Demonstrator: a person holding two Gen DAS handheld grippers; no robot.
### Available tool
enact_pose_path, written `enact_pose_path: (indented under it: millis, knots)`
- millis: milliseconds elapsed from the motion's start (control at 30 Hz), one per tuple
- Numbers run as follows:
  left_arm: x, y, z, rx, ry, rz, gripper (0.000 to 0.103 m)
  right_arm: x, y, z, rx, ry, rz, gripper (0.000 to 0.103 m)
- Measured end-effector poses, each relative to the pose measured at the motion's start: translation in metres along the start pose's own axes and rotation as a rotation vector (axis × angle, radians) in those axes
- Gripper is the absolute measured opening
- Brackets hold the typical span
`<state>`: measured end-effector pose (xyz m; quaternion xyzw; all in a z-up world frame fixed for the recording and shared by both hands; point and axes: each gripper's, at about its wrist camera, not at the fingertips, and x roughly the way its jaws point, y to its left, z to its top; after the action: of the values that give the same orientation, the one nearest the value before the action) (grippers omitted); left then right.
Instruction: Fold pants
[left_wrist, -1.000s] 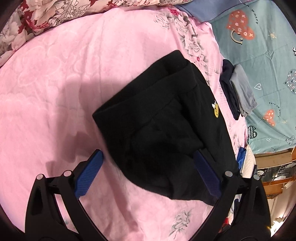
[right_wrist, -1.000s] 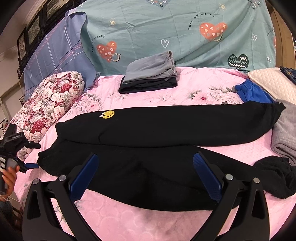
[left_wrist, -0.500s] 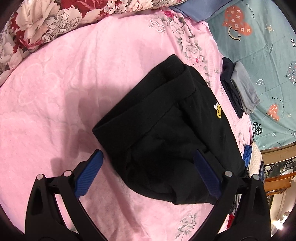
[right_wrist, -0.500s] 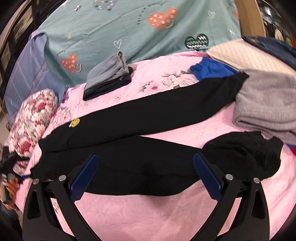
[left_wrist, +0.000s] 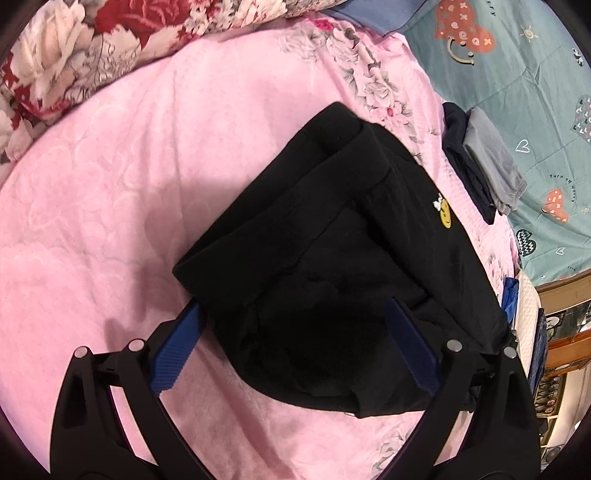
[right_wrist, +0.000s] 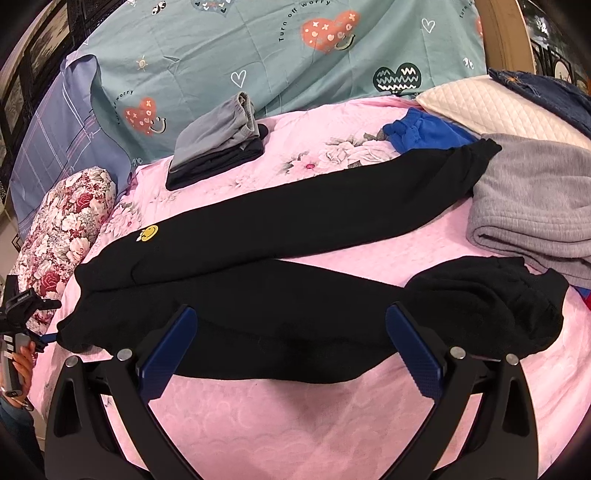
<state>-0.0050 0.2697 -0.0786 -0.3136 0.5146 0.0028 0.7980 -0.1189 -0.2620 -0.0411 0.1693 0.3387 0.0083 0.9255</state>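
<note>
Black pants (right_wrist: 280, 236) with a yellow smiley patch (right_wrist: 149, 233) lie spread on the pink bed, legs reaching right; the near leg's cuff (right_wrist: 491, 299) is bunched up. In the left wrist view the waist end (left_wrist: 332, 266) fills the middle. My left gripper (left_wrist: 295, 339) is open, its jaws straddling the waist's near corner just above the cloth. My right gripper (right_wrist: 291, 347) is open and empty, hovering over the near leg's lower edge. The left gripper also shows at the far left of the right wrist view (right_wrist: 22, 314), by the waist.
A folded stack of grey and dark pants (right_wrist: 218, 142) lies near the teal sheet (right_wrist: 295, 55). A grey garment (right_wrist: 532, 206), blue clothing (right_wrist: 424, 134) and a cream quilted pillow (right_wrist: 498, 110) sit at right. A floral pillow (right_wrist: 62, 229) lies at left.
My left gripper has moved closer to the waist, its jaws now around the near corner. My right gripper swung toward the cuffs, then back left over the near leg.
</note>
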Motion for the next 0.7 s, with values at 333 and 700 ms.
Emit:
enact_pose_path:
  millis: [333,700]
  knots:
    - [-0.011,-0.002,0.0,0.036,-0.051,-0.092,0.015,-0.026,-0.056,-0.001,0.109,0.027,-0.095,0.102]
    - [-0.071,0.0,0.024,-0.02,-0.206,-0.274,0.014,-0.073,-0.188,-0.031,0.614,0.064,-0.014,0.102]
